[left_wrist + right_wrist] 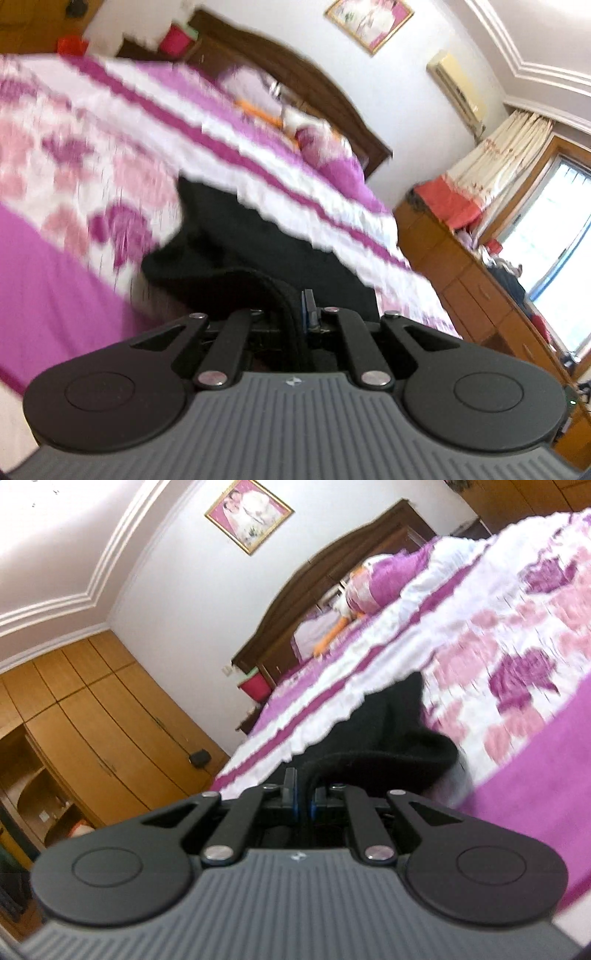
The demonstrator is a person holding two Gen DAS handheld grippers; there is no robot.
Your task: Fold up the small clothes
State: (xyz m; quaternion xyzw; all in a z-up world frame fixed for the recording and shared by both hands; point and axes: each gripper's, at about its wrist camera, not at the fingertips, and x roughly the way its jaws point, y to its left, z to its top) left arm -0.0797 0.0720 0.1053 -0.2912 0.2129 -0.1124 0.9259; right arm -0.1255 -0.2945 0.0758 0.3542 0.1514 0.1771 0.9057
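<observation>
Nearest the lens in each wrist view is one pair of tongs, two in all, and both are clamped on the same single black garment. The left tongs (303, 308) pinch a thick rolled hem of the black garment (258, 236), the cloth passing between the closed jaws. The right tongs (303, 790) grip another edge of that garment (388, 723) in the same way, jaws drawn together on the fabric.

From the two grips the garment drapes away onto the bed; motion blur makes it hard to say how much of it lies flat and how much hangs lifted. It is the only piece of clothing that can be made out.

The bed (92, 155) carries one bedspread in magenta, white and pink with a rose pattern and striped bands. Toward its far end lie pillows (369, 587), their count unclear through the blur, against one dark wooden headboard (332, 565).

Beyond, one framed picture (249, 515) hangs on the white wall. One air conditioner (456, 86) is mounted high beside a curtained window (554, 251). A wooden wardrobe (96, 716) fills the other side.
</observation>
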